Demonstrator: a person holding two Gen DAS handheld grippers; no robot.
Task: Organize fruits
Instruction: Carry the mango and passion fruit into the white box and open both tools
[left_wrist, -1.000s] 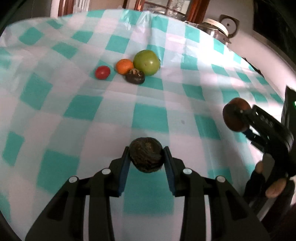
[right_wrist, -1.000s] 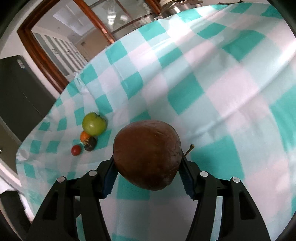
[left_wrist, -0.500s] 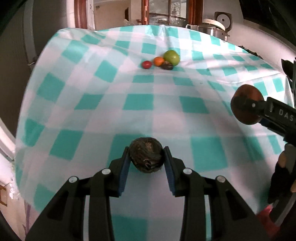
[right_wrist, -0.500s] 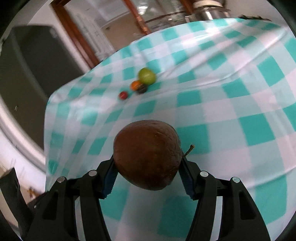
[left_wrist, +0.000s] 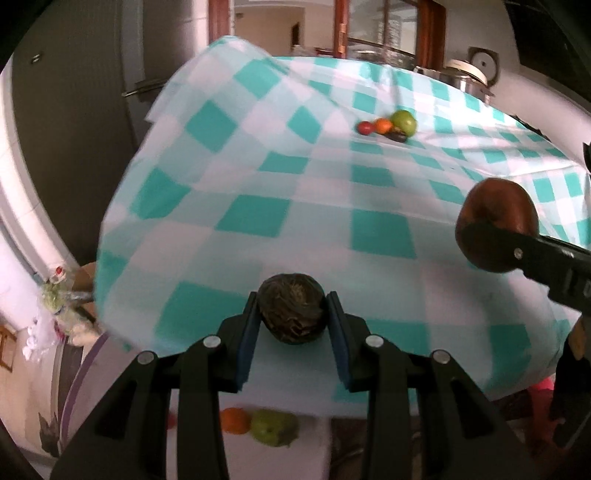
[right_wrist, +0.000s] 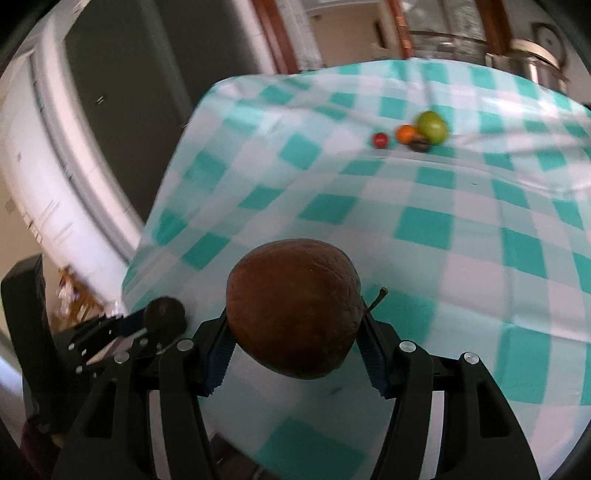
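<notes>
Teal-and-white checked tablecloth (left_wrist: 317, 218) bears four small fruits (right_wrist: 410, 134) at its far side. Near its edge, the left gripper (left_wrist: 291, 314) clamps a dark wrinkled fruit (left_wrist: 291, 312). To its right, the right gripper (right_wrist: 293, 328) grips a brown apple (right_wrist: 293, 306).

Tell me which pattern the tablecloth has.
The tablecloth has a check of teal and white squares, seen best in the left wrist view.

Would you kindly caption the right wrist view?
Right tool grips a brown fruit above the checked tablecloth.
</notes>
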